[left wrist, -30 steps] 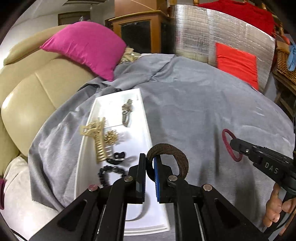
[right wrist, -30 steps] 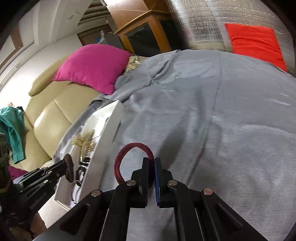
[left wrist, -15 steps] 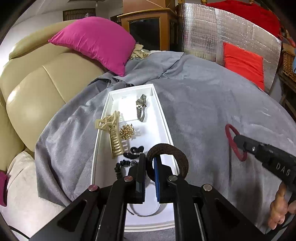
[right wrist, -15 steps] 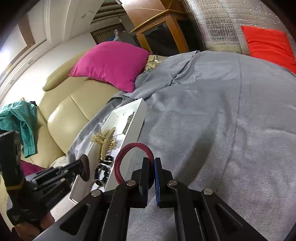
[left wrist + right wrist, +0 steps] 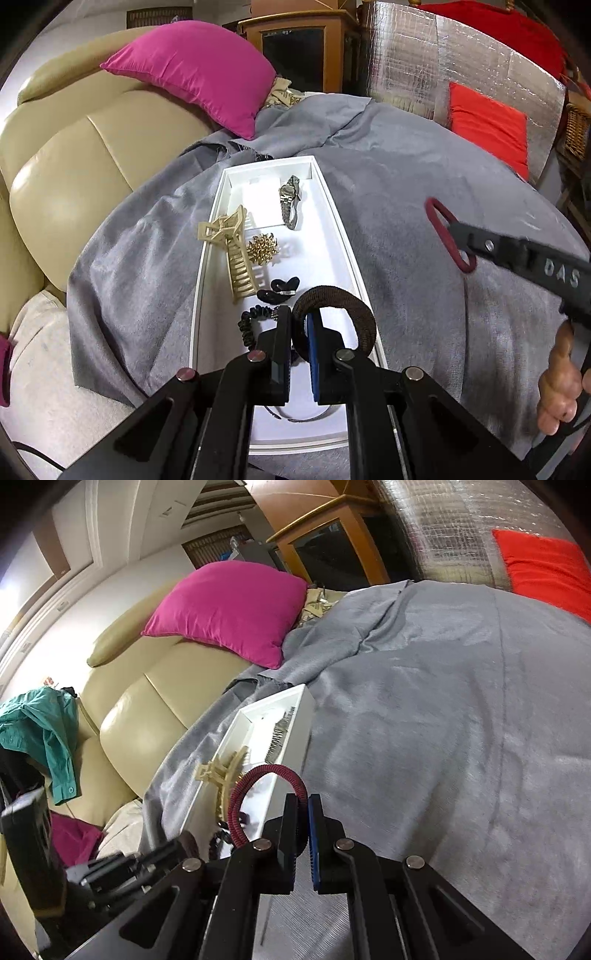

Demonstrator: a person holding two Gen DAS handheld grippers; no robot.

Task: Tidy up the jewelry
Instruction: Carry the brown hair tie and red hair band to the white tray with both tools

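Note:
A long white tray [image 5: 345,236] lies on a grey cloth and holds a beige claw clip [image 5: 236,254], a gold brooch [image 5: 263,248], a watch [image 5: 290,201], black hair ties [image 5: 282,290] and a thin hoop. My left gripper [image 5: 299,325] is shut on a brown hair tie [image 5: 354,314], held over the tray's near end. My right gripper [image 5: 304,805] is shut on a red hair tie [image 5: 258,779], held just right of the tray [image 5: 291,734]. The red tie also shows in the left wrist view [image 5: 443,236].
A beige sofa [image 5: 74,155] with a pink cushion [image 5: 195,70] stands left of the grey cloth [image 5: 424,177]. A silver foil panel [image 5: 461,62] and a red cushion [image 5: 487,125] stand at the back right. A teal garment [image 5: 40,723] lies on the sofa.
Both grippers have moved left toward the tray, each still holding its hair tie. The left one now hangs over the tray's near end; the right one has come close to the tray's right rim.

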